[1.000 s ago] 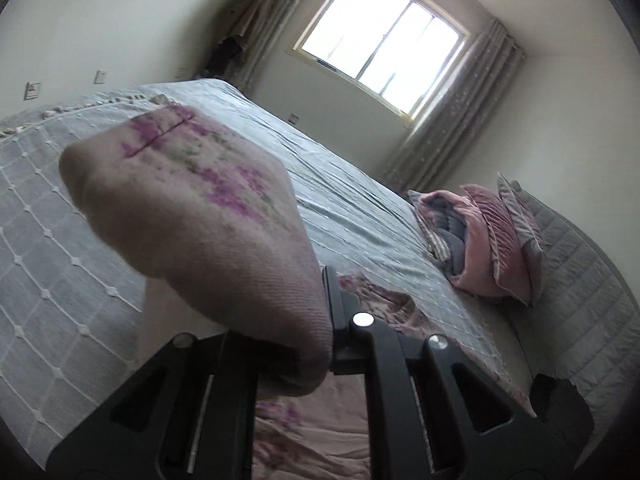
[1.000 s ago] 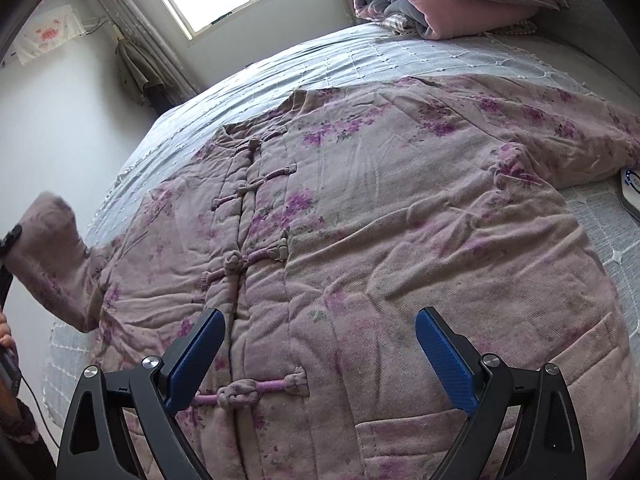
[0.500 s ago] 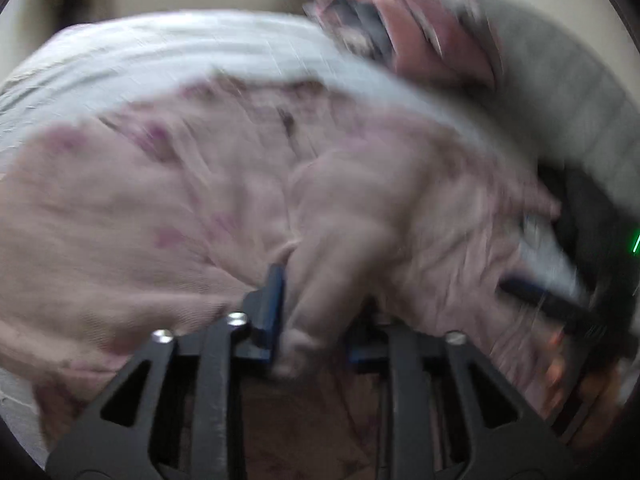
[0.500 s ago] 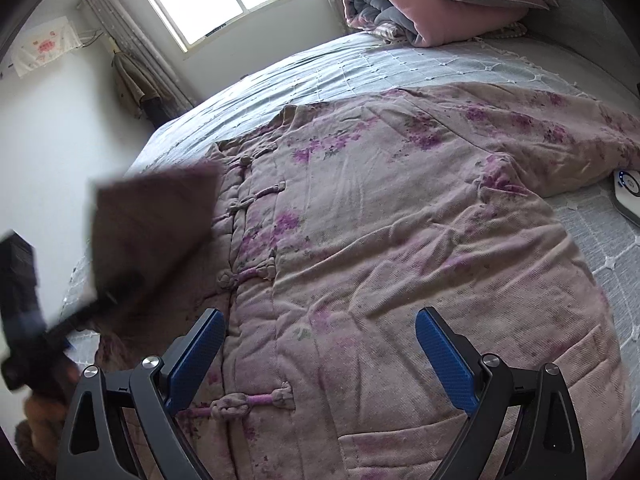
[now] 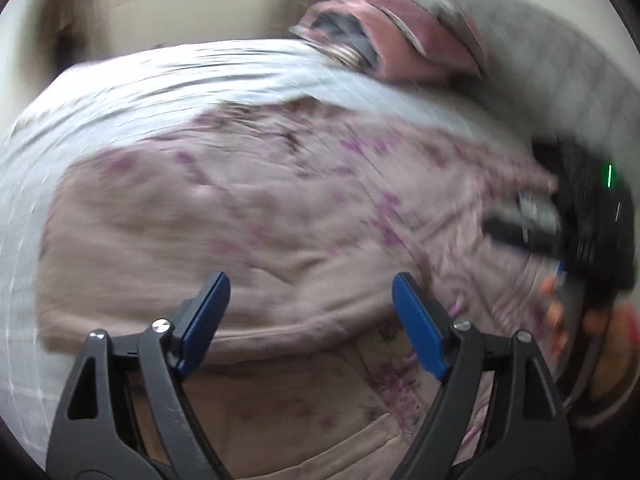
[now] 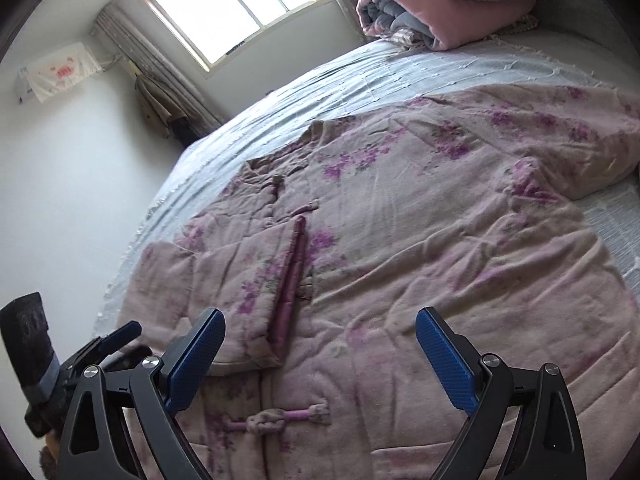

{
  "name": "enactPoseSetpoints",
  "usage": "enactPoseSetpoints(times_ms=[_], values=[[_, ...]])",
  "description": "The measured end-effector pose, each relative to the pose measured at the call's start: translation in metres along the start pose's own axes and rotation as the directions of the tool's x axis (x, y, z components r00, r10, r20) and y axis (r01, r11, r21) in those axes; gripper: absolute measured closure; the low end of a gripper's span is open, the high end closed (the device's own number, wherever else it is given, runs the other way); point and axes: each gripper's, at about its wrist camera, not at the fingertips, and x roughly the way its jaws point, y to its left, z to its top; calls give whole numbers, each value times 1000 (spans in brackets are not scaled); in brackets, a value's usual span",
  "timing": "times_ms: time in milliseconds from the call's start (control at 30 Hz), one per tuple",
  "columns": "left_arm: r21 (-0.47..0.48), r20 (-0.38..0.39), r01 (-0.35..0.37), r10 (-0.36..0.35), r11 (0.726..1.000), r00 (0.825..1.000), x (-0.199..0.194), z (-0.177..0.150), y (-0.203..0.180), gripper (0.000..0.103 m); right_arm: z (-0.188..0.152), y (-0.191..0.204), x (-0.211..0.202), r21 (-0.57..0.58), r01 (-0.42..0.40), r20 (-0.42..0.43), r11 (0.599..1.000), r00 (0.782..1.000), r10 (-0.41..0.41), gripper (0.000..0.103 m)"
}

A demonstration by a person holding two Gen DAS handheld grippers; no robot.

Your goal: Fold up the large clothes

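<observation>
Jacket (image 6: 400, 248): pink with purple flowers, flat in the middle of the bed (image 6: 360, 76), front up.
Sleeve (image 6: 248, 280): folded over the jacket's chest, near the bed's left edge.
Left tongs (image 5: 310, 326): just let go, jaws wide, nothing between them, above the sleeve.
Right tongs (image 6: 318, 356): wide apart, empty, over the jacket's bottom part.
Folded blankets (image 6: 440, 4): far end of the bed.

Daylight pours from the window (image 6: 240, 8) ahead of my right tool, blown out white, leaving soft shadows. My left view is smeared by motion blur; my right is sharp. Both bend and darken at the edges.
</observation>
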Motion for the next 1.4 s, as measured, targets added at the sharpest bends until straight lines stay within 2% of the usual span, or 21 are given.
enactPoseSetpoints(times_ms=[67,133,267,333,400,467,533,567,600,633,667,767,833,967,1067,1200,1267,1333,1400], values=[[-114,49,6,0,993,999,-12,4,32,20,-1,2,6,24,-64,-26,998,998,64,6],[-180,78,-18,32,984,996,-17,4,57,20,-2,5,13,47,-106,-43,993,993,108,6],[-257,76,-159,184,953,980,-14,-4,99,20,0,13,40,80,-152,-75,985,985,158,6],[-270,66,-200,225,942,972,-10,-9,112,26,1,18,57,70,-137,-101,988,984,144,6],[-284,77,-188,218,940,973,-9,-11,120,29,4,26,77,38,-109,-118,993,987,113,7],[-291,99,-163,199,943,975,-10,-11,123,38,9,32,93,1,-73,-111,997,991,73,12],[-293,127,-128,172,948,977,-10,-9,126,43,14,39,104,-39,-14,-94,999,995,11,23],[-295,134,-120,166,948,977,-9,-9,128,43,16,46,107,-82,39,-81,996,996,-46,35],[-300,143,-116,164,947,976,-10,-10,130,43,18,52,107,-128,52,-69,990,996,-61,63],[-307,149,-119,171,944,974,-10,-10,133,44,22,57,106,-150,31,-70,988,997,-42,82],[-315,154,-125,181,941,971,-11,-9,135,44,27,60,101,-147,22,-46,989,999,-29,85],[-349,172,-179,250,920,953,-19,-10,145,45,50,74,82,-197,21,49,980,999,-12,86],[-365,203,-162,248,917,947,-22,-10,148,50,67,86,73,-268,87,118,960,991,-57,87],[-387,255,-104,215,916,943,-20,-12,152,61,97,84,69,-293,151,167,944,980,-105,87],[-371,222,-106,199,922,955,-2,-11,151,64,106,67,78,-293,175,166,940,978,-130,87],[-328,159,-132,192,936,968,28,-16,141,64,109,33,103,-277,246,145,929,966,-213,87],[-303,133,-155,203,940,970,38,-15,137,64,102,13,117,-262,269,109,927,962,-248,87],[-282,102,-184,220,942,970,44,-14,134,64,90,-4,137,-283,320,70,904,947,-313,87],[-275,99,-189,223,943,970,44,-14,132,64,82,-11,144,-288,328,62,900,944,-324,86]])
